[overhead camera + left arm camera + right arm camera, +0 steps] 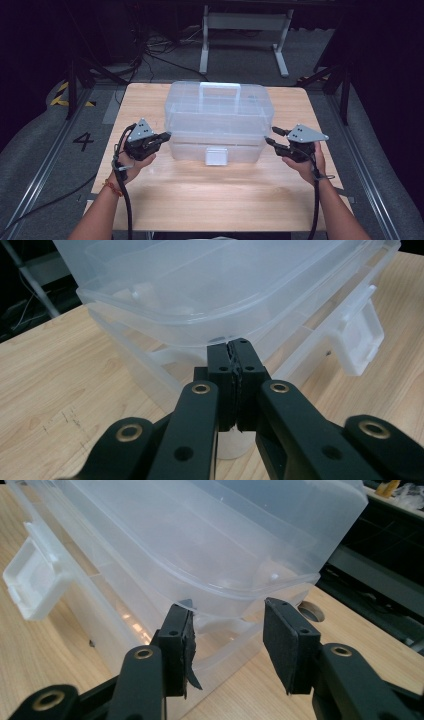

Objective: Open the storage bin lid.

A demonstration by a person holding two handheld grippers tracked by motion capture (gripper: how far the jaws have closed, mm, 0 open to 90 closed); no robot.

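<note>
Both grippers flanking the clear box, mid-table.

Your left gripper [233,347], jaws pressed together, is nudging under the lid rim of the clear box [218,120]; your right gripper [227,625] is standing spread at the opposite corner, gripping nothing, likely steadying.

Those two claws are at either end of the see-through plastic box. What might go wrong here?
The left gripper is shut with its tips against the clear storage box, while the right gripper is open at the other end, gripping nothing. A push from one end only could slide or twist the box on the smooth wooden table. The front latch also looks closed, so prying at the lid may just tilt the box.
</note>
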